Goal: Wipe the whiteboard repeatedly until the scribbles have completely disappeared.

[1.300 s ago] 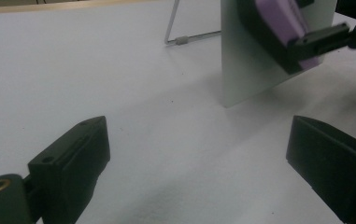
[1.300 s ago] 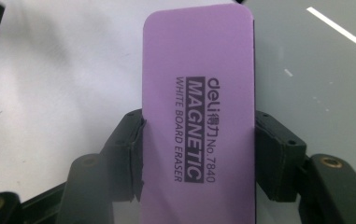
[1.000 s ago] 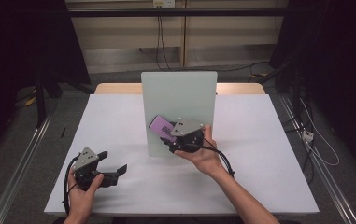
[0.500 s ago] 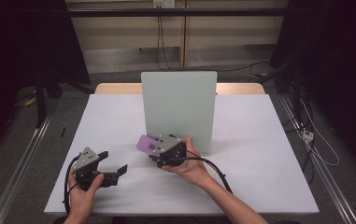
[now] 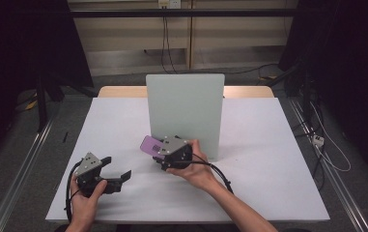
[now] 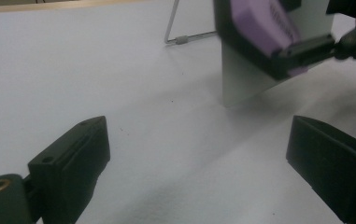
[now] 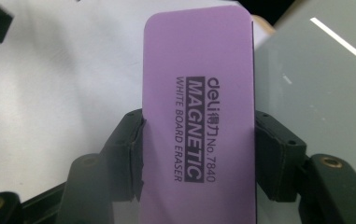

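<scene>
R gripper (image 5: 164,151) fingers clamped on purple whiteboard eraser (image 7: 196,116), held low over tabletop (image 5: 268,159), just in front of upright whiteboard (image 5: 185,108). L gripper (image 5: 116,170) fingers apart, nothing between, resting near tabletop's front-left.

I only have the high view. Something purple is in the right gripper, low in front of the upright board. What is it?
Observer: A purple eraser; the right gripper view reads "MAGNETIC WHITE BOARD ERASER" printed on its face.
Operator: Is the grip firm?
Observer: The right gripper has a jaw pressed on each long edge of the eraser, so it looks clamped square.
Operator: And the left gripper?
Observer: The left gripper has its jaws standing wide apart over the white table, nothing between them.
Operator: How does the board stand up?
Observer: The left gripper view shows a wire stand behind the board.
</scene>
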